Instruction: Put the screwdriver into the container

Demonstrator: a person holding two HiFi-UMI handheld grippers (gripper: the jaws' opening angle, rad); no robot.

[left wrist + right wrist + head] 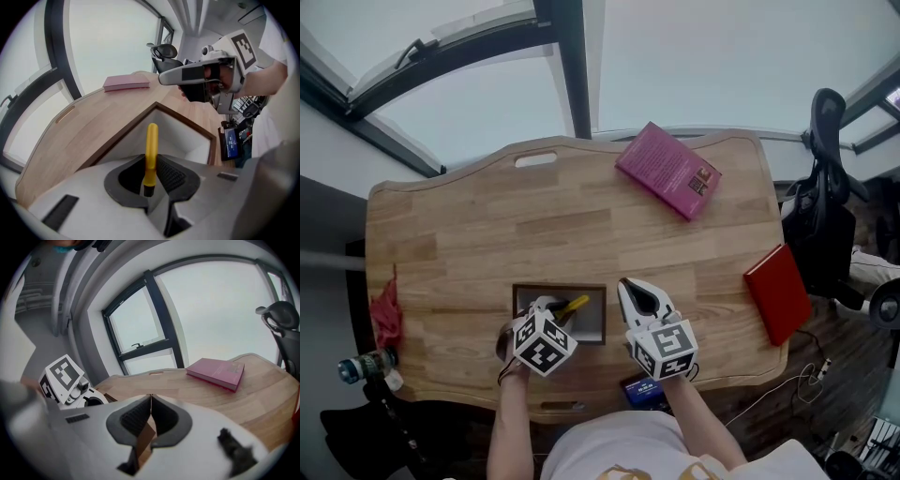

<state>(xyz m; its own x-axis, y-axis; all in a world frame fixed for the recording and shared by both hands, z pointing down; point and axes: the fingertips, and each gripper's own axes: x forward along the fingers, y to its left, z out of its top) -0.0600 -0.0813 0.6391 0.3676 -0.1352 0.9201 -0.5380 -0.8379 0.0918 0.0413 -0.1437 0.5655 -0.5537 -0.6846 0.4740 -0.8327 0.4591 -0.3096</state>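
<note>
A yellow-handled screwdriver (pixel 573 307) (pixel 151 152) is clamped in my left gripper (pixel 555 310) (pixel 152 161), handle pointing forward over the container (pixel 596 323) (pixel 190 136). The container is a shallow box with a brown rim and white inside, at the table's near middle. The screwdriver's dark end is hidden between the pads. My right gripper (pixel 628 285) (pixel 151 398) hovers just right of the container, jaws shut with nothing in them. It also shows in the left gripper view as the right gripper (pixel 201 77), above the box's far corner.
On the wooden table (pixel 487 234), a pink book (pixel 667 170) (pixel 216 372) lies at the far edge and a red book (pixel 778 292) at the right edge. A red cloth (pixel 386 314) and a bottle (pixel 366 366) are at the left. An office chair (pixel 825 187) stands to the right.
</note>
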